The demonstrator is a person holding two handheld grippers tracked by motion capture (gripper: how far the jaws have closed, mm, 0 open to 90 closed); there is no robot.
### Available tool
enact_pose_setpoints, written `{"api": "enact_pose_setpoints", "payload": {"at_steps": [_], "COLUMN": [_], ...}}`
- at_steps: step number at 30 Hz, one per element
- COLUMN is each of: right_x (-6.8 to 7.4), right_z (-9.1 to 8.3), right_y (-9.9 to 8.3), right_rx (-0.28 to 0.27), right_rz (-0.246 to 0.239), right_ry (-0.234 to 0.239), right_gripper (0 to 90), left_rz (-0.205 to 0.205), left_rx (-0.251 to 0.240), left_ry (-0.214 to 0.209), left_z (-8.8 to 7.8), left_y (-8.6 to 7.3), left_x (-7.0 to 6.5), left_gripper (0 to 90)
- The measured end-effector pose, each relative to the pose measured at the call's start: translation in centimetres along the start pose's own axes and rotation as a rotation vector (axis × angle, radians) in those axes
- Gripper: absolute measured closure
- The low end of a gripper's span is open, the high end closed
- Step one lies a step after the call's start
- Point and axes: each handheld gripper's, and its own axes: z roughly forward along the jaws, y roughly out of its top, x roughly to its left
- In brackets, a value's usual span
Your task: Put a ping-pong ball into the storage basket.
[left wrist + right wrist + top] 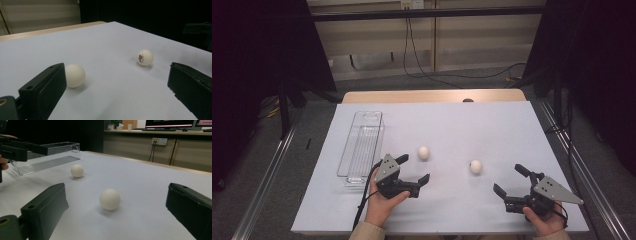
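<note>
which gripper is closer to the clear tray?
Left. The left gripper sits just right of the clear tray, close to its near end. The right gripper is far across the table, beyond both balls.

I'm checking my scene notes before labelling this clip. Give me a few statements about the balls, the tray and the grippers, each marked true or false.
1. Two white balls lie on the table: the left ball and the right ball. True.
2. The left gripper is shut on a ball. False: its jaws are open and hold nothing.
3. The clear tray holds a ball. False: it is empty.
4. The right gripper is open. True.
5. The right ball bears a printed mark. True.
</note>
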Motion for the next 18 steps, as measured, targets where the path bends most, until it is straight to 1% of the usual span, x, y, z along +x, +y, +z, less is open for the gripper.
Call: {"api": "enact_pose_setpoints", "payload": {"at_steps": [1, 2, 6, 10, 13, 15, 18], "right_x": [0.0, 0.0, 0.1, 0.1, 0.0, 0.0, 0.1], "right_z": [0.0, 0.0, 0.1, 0.1, 0.0, 0.0, 0.1], "right_y": [0.0, 0.0, 0.0, 0.0, 0.0, 0.0, 0.0], "right_rx": [-0.001, -0.002, -0.003, -0.002, -0.002, -0.003, -0.002], "right_rz": [0.0, 0.0, -0.002, -0.003, 0.0, -0.003, -0.005], "right_ry": [0.0, 0.0, 0.005, 0.004, 0.003, 0.003, 0.009], "right_gripper": [2.6, 2.6, 2.6, 2.6, 2.6, 2.6, 2.6], "left_rz": [0.006, 0.0, 0.007, -0.002, -0.001, -0.006, 0.004], "left_rx": [0.005, 0.003, 0.006, 0.004, 0.016, 0.014, 0.018], "left_ry": [-0.003, -0.005, -0.015, -0.019, -0.025, -0.028, -0.029], "left_z": [0.0, 0.2, 0.4, 0.7, 0.9, 1.0, 1.1], "left_y": [0.0, 0.0, 0.2, 0.2, 0.2, 0.3, 0.3], "left_x": [0.0, -0.1, -0.2, -0.3, -0.3, -0.4, -0.4], "left_gripper": [2.1, 2.1, 2.2, 2.2, 2.3, 2.2, 2.2]}}
